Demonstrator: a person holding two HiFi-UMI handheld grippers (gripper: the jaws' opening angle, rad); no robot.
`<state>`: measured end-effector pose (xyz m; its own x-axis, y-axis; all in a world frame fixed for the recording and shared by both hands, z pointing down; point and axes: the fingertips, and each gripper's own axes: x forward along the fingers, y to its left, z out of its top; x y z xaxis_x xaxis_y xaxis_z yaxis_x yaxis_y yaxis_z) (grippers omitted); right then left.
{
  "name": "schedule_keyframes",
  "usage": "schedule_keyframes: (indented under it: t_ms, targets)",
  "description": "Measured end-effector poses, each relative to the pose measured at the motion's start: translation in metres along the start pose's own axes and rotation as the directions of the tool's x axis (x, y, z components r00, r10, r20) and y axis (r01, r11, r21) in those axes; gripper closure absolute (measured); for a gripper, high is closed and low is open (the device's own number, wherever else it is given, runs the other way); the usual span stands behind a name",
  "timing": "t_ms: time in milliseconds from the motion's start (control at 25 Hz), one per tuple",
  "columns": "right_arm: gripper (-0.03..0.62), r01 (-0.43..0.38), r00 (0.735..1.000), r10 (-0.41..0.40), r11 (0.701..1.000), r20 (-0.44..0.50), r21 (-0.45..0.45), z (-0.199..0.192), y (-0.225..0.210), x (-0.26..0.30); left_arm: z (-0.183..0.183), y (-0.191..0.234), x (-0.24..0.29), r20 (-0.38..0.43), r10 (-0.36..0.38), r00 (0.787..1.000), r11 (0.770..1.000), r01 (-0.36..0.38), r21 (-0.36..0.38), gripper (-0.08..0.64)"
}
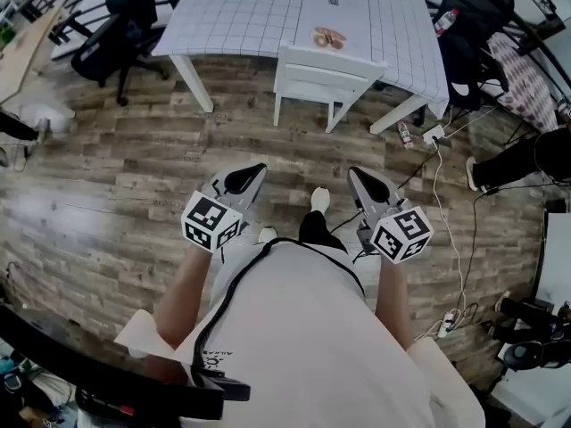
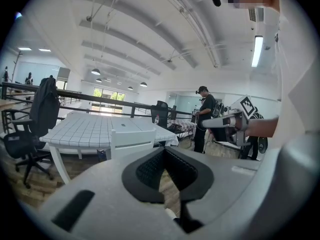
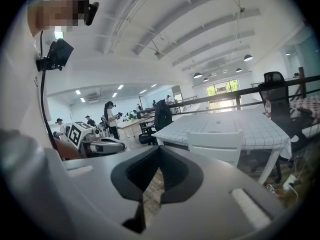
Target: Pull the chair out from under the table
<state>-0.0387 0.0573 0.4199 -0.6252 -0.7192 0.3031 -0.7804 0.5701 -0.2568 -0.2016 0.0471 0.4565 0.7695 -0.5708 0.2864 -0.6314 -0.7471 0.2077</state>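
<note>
Currently: left gripper (image 1: 257,170), right gripper (image 1: 356,176) both closed, empty, well short of white chair (image 1: 326,75) tucked under table (image 1: 241,12).

White chair (image 1: 323,77) tucked under grid-top table (image 1: 241,12), wood floor (image 1: 134,168) in fgnd.
</note>
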Motion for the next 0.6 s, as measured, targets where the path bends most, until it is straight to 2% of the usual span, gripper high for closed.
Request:
schedule_keyframes:
  t_ms: [280, 600]
  targets:
    - [0.588, -0.039, 0.998, 0.036, 0.998, 0.052, 0.053, 0.025, -0.082, 0.008, 0.025, 0.008, 0.081, -0.039, -0.006, 0.999, 1.000, 0.006, 0.015, 0.554]
    - [0.588, -0.078, 0.996, 0.073, 0.991, 0.053, 0.106, 0.050, -0.189, 0.016, 0.065, 0.009, 0.190, -0.066, -0.012, 0.998, 0.999, 0.014, 0.030, 0.554]
